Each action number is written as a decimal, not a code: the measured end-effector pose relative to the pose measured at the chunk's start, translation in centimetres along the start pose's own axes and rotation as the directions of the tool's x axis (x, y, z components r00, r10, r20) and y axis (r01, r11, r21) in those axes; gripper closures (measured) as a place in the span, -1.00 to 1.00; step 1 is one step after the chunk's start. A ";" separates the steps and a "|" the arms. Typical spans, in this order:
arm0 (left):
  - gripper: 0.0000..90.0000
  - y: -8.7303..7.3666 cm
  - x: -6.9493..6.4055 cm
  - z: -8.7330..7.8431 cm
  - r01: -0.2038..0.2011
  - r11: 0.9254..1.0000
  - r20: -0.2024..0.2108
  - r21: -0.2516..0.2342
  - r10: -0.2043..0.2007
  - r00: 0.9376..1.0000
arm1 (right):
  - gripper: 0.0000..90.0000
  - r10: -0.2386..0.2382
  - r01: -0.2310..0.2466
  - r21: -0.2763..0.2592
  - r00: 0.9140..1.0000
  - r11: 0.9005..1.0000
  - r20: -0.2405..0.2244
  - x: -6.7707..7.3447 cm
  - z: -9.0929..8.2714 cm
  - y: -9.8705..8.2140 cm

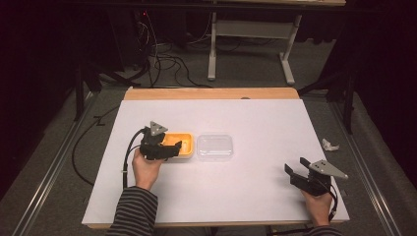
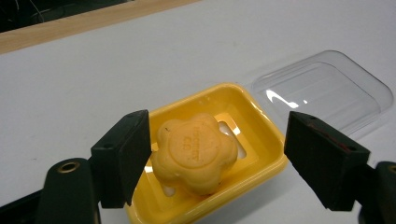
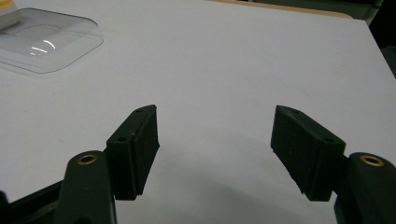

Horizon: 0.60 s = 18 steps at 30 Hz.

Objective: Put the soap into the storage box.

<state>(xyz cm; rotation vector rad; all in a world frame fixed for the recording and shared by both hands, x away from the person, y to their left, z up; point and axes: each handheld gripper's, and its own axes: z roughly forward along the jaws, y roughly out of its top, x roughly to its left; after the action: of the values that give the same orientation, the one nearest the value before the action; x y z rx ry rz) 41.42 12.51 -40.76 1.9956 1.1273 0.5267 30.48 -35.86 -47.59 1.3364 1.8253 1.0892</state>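
Both grippers sit spread and empty: left gripper straddles the soap in its yellow dish, clear lid off beside it, right gripper idle, so looks like nothing's grabbed yet.

Looking down and forward from above the person's side, taking in the whole white table and the floor beyond. Riding low on the left gripper, peering between its spread jaws, sitting close over the yellow tray and facing the clear lid just past it. Riding on the right gripper, skimming bare tabletop toward the far wooden edge, catching that same lid at the upper left corner, well off. Sharing lid and table across all three.
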 end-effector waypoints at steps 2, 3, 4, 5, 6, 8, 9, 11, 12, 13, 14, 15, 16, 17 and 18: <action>-0.47 0.0 0.0 -0.2 0.000 1.000 0.001 -0.005 0.000 1.000 | -0.27 0.001 -0.001 0.000 1.000 1.000 0.000 0.0 0.0 0.0; -0.47 0.0 -0.1 -0.3 0.000 1.000 0.004 -0.006 0.000 1.000 | -0.27 -0.001 0.001 0.000 1.000 1.000 0.001 0.0 0.0 0.0; -0.47 0.0 -0.2 -0.5 -0.001 1.000 0.007 -0.011 0.001 1.000 | -0.27 0.002 -0.002 0.000 1.000 1.000 0.001 0.0 0.0 0.0; -0.47 0.0 -0.2 -0.5 -0.001 1.000 0.007 -0.011 0.001 1.000 | -0.27 0.001 -0.001 0.000 1.000 1.000 0.001 0.0 0.0 0.0; -0.47 0.0 -0.2 -0.6 -0.003 1.000 0.009 -0.011 0.003 1.000 | -0.27 0.001 -0.001 0.000 1.000 1.000 0.001 0.0 0.0 0.0; -0.47 -0.1 -0.2 -0.8 0.002 1.000 0.012 -0.020 -0.002 1.000 | -0.27 0.000 0.000 0.000 1.000 1.000 0.001 0.0 0.0 0.0; -0.47 -0.1 -0.2 -0.9 0.002 1.000 0.013 -0.021 -0.002 1.000 | -0.27 -0.001 0.001 0.000 1.000 1.000 0.001 0.0 0.0 0.0; -0.47 -0.2 -0.2 -1.0 0.002 1.000 0.009 -0.024 -0.002 1.000 | -0.27 0.001 -0.001 0.001 1.000 1.000 0.001 0.0 0.0 0.0; -0.47 -0.3 -0.2 -1.1 0.002 1.000 0.010 -0.027 -0.002 1.000 | -0.27 0.001 -0.001 0.001 1.000 1.000 0.001 0.0 0.0 0.0; -0.47 -0.3 -0.2 -1.2 0.004 1.000 0.010 -0.028 -0.004 1.000 | -0.27 -0.001 0.001 0.000 1.000 1.000 0.001 0.0 0.0 0.0; -0.47 -0.4 -0.2 -1.3 0.006 1.000 0.011 -0.030 -0.005 1.000 | -0.27 0.001 -0.001 0.001 1.000 1.000 0.001 0.0 0.0 0.0; -0.47 -0.5 -0.2 -1.4 0.006 1.000 0.012 -0.030 -0.006 1.000 | -0.27 0.000 0.000 0.000 1.000 1.000 0.001 0.0 0.0 0.0; -0.47 -0.6 -0.2 -1.5 0.006 1.000 0.014 -0.030 -0.006 1.000 | -0.27 -0.001 0.001 0.000 1.000 1.000 0.001 0.0 0.0 0.0; -0.47 -0.6 -0.2 -1.5 0.009 0.999 0.015 -0.031 -0.009 1.000 | -0.27 -0.001 0.001 0.001 1.000 1.000 0.001 0.0 0.0 0.0; -0.47 -0.7 -0.2 -1.6 0.007 1.000 0.016 -0.030 -0.007 1.000 | -0.27 -0.003 0.003 0.000 1.000 1.000 0.001 0.0 0.0 0.0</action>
<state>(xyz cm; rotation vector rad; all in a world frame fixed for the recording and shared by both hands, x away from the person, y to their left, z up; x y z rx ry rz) 39.85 13.20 -40.32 1.9662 1.1101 0.5200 30.48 -35.84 -47.59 1.3342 1.8262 1.0869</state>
